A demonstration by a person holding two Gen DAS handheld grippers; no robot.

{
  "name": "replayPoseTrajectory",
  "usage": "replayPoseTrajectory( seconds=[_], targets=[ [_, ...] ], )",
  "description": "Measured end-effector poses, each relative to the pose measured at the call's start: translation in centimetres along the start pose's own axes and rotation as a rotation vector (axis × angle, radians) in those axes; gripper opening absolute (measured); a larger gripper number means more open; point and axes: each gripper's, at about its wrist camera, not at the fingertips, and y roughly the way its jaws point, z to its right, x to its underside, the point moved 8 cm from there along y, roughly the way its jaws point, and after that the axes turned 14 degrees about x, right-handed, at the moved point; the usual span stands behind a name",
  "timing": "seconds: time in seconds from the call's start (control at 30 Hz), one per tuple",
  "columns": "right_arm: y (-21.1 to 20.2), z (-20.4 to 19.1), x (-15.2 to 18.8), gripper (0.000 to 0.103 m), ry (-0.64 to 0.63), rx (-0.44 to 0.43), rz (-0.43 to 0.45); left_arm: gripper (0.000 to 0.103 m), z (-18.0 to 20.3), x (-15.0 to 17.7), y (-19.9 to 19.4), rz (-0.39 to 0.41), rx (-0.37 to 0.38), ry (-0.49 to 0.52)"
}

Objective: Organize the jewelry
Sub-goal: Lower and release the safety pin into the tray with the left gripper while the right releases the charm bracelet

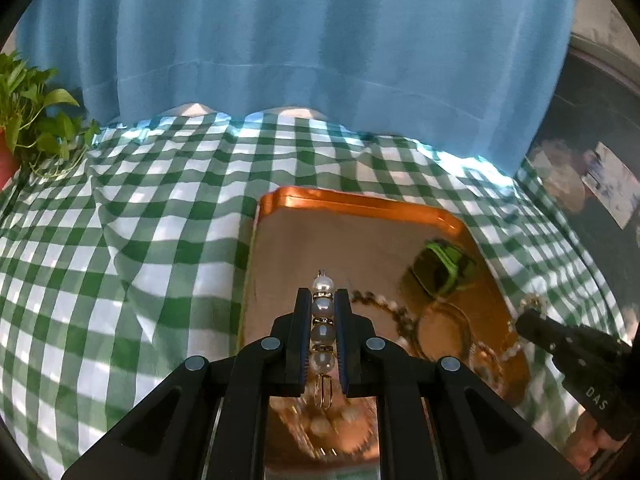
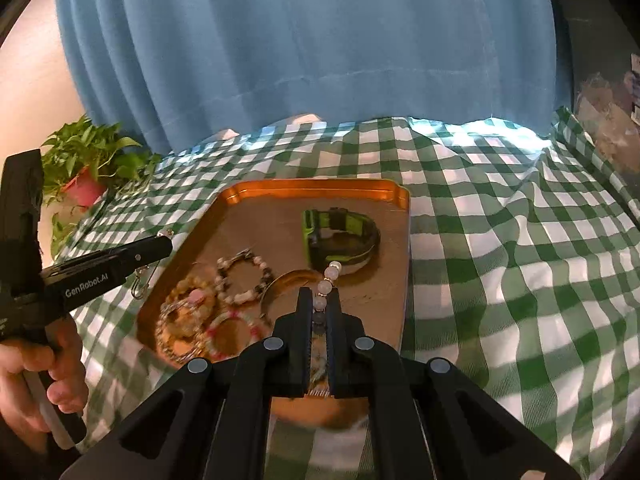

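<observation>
My left gripper (image 1: 323,293) is shut on a pearl pin (image 1: 322,334), a row of white pearls with a gold safety clasp hanging at its lower end. It hovers over the left part of a copper tray (image 1: 360,204). My right gripper (image 2: 319,294) is shut on a strand of pale pink and white beads (image 2: 332,270), above the tray (image 2: 312,188). In the tray lie a green and black watch (image 2: 340,236) and several beaded bracelets (image 2: 240,280). Each gripper shows in the other's view: the left gripper (image 2: 166,242) beside the tray's left edge, the right gripper (image 1: 524,322) at its right edge.
A green and white checked cloth (image 2: 500,240) covers the table. A potted plant in a red pot (image 2: 86,168) stands at the back left. A blue curtain (image 2: 320,60) hangs behind the table. A person's hand (image 2: 36,380) holds the left gripper's handle.
</observation>
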Motion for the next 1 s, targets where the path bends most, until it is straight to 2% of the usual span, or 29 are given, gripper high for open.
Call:
replayPoseTrajectory(
  seconds=[0.1, 0.33, 0.67, 0.7, 0.73, 0.8, 1.0],
  targets=[
    [1.6, 0.1, 0.0, 0.005, -0.002, 0.008, -0.012, 0.012, -0.8, -0.2, 1.1, -0.004, 0.013, -0.015],
    [3.2, -0.4, 0.1, 0.005, -0.036, 0.027, -0.044, 0.012, -2.5, -0.2, 3.0, -0.040, -0.008, -0.038],
    [4.9, 0.1, 0.5, 0.006, -0.059, 0.066, -0.066, 0.014, -2.6, 0.2, 4.4, -0.063, -0.045, -0.010],
    [5.1, 0.3, 0.7, 0.007, -0.064, 0.089, -0.066, 0.020, -2.7, 0.3, 4.4, -0.060, -0.056, -0.010],
    [5.3, 0.5, 0.9, 0.015, -0.065, 0.107, -0.073, 0.025, -2.9, 0.4, 4.6, -0.069, -0.067, -0.012],
    [5.4, 0.7, 1.0, 0.027, -0.043, 0.088, -0.084, 0.053, -3.0, 0.7, 4.6, -0.082, -0.070, -0.013],
    [4.6, 0.3, 0.9, 0.034, -0.060, 0.098, -0.065, 0.070, -1.6, 0.8, 3.8, -0.066, -0.067, 0.035]
  ],
)
